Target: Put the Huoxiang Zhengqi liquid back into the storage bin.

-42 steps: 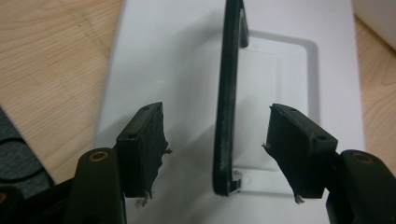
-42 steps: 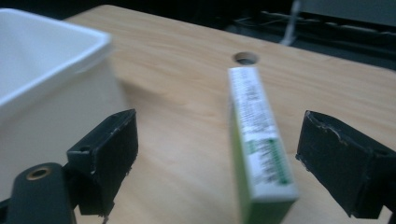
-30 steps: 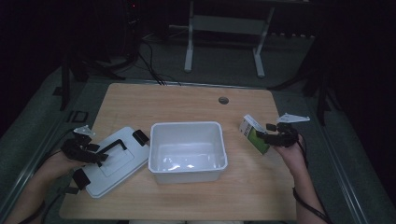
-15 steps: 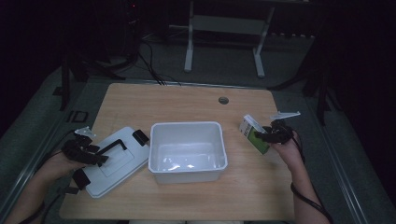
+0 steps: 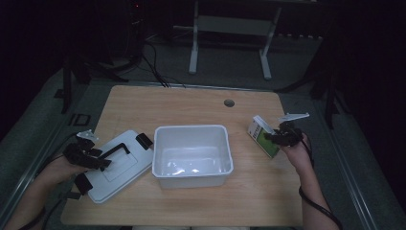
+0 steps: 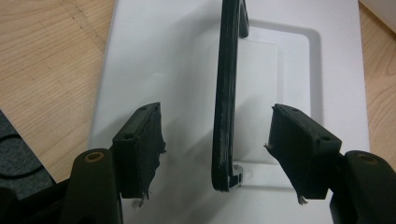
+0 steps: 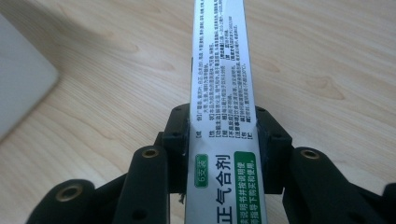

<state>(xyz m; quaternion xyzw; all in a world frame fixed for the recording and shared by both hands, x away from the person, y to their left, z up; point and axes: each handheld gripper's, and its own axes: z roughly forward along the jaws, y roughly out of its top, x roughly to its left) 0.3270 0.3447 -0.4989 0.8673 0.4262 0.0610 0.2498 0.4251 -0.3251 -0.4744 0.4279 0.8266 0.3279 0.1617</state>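
A white plastic bin (image 5: pixel 191 153) stands empty at the table's middle. Its flat white lid (image 5: pixel 119 167) lies to the left, with a black handle (image 5: pixel 117 149) raised on top. My left gripper (image 5: pixel 91 157) hovers over the lid's near left end. Its jaws (image 6: pixel 215 119) are open on either side of the handle (image 6: pixel 226 84), apart from it. A green and white carton (image 5: pixel 262 136) with printed text is held right of the bin. My right gripper (image 5: pixel 280 137) is shut on the carton (image 7: pixel 219 56), pads pressing both narrow sides (image 7: pixel 222 135).
The lid has black clips (image 5: pixel 143 140) at its ends. A round cable hole (image 5: pixel 229 102) sits in the wooden tabletop (image 5: pixel 191 108) near the far edge. A metal stand (image 5: pixel 230 38) and cables lie on the dark floor beyond the table.
My left gripper has edged slightly right over the lid toward the handle. The right gripper has barely shifted, still holding the carton.
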